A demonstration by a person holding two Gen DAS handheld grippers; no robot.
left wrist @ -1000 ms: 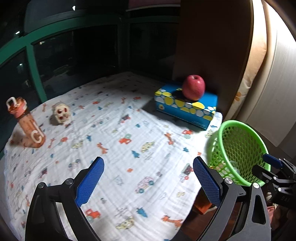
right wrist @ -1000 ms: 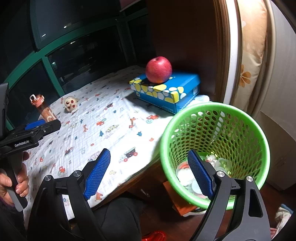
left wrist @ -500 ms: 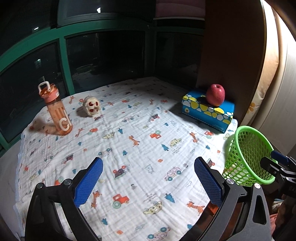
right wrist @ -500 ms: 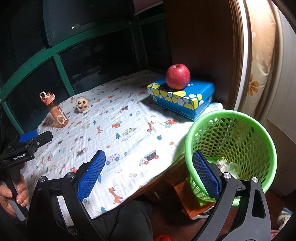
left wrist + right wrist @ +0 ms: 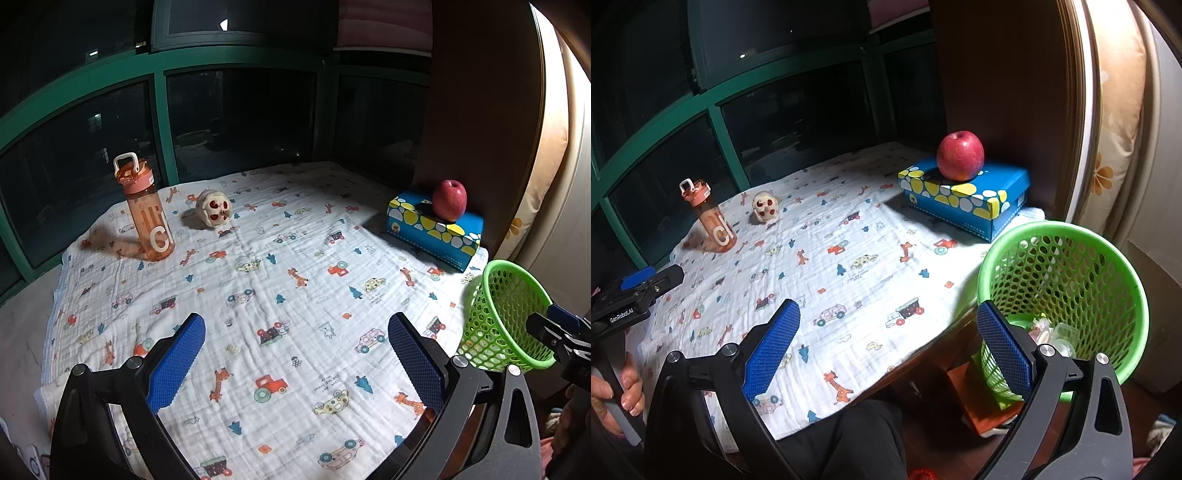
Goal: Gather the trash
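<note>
Right now my left gripper (image 5: 295,354) and my right gripper (image 5: 886,347) both stand wide apart, nothing between the pads, over the near part of the printed cloth (image 5: 258,295). Its middle lies bare; the orange bottle (image 5: 147,218) and small skull (image 5: 214,208) stand near the far left edge, the blue box (image 5: 964,195) with an apple (image 5: 960,155) on it at the far right. Beyond the cloth's right edge sits the green basket (image 5: 1108,258), clear wrappers (image 5: 1052,332) at its bottom.
</note>
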